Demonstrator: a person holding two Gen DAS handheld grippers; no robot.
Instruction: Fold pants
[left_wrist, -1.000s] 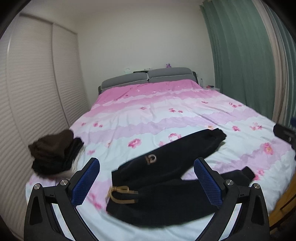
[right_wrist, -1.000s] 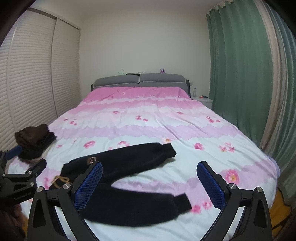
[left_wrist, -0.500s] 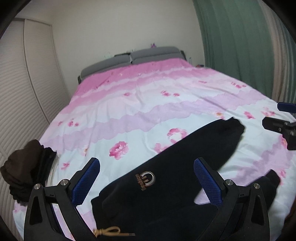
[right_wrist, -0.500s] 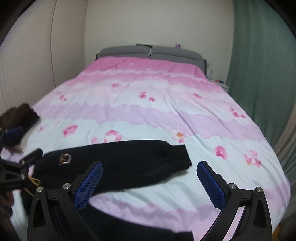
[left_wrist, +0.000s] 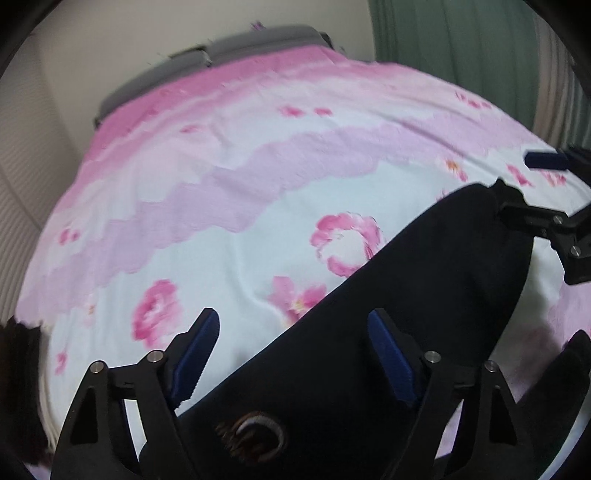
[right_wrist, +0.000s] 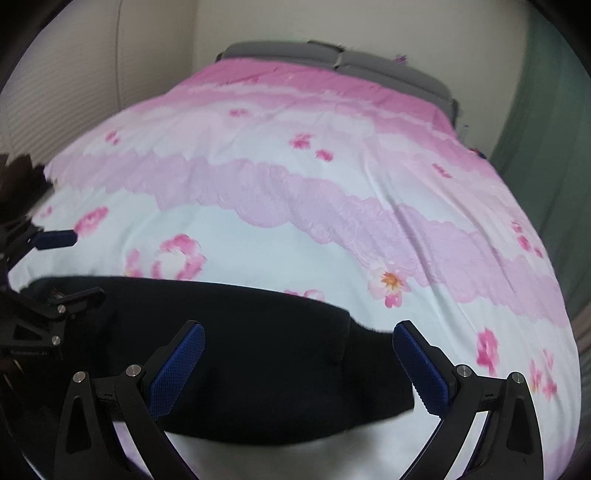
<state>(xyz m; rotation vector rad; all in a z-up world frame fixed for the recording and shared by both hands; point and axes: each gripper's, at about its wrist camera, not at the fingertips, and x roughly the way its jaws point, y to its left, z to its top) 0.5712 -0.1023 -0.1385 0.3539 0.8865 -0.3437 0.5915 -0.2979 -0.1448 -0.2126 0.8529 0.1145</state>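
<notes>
The bed (left_wrist: 229, 229) fills both views, covered by a quilt (right_wrist: 332, 221) banded in pink, lilac and pale blue-white with pink flower prints; a grey headboard (right_wrist: 332, 59) closes its far edge; a green curtain (left_wrist: 461, 40) hangs past the right edge; a pale slatted wardrobe door (right_wrist: 66, 85) stands past the left edge.

The black pants (left_wrist: 388, 332) lie flat on the quilt near the foot edge of the bed; one leg runs across toward the right edge and ends in a ribbed cuff (right_wrist: 376, 373); a round embroidered logo (left_wrist: 255, 439) shows on the upper part of that leg; a second dark portion (left_wrist: 554, 376) lies nearer the foot edge, apart from the first leg.

A dark brown garment pile (right_wrist: 22, 177) rests at the left edge of the bed.

The left gripper (left_wrist: 295, 354) hovers just above the upper leg near the logo; its jaws stand wide apart and hold nothing.

The right gripper (right_wrist: 299, 365) hovers just above the cuff end; its jaws stand wide apart, one on each side of the cuff, and hold nothing; contact with the fabric cannot be determined.
</notes>
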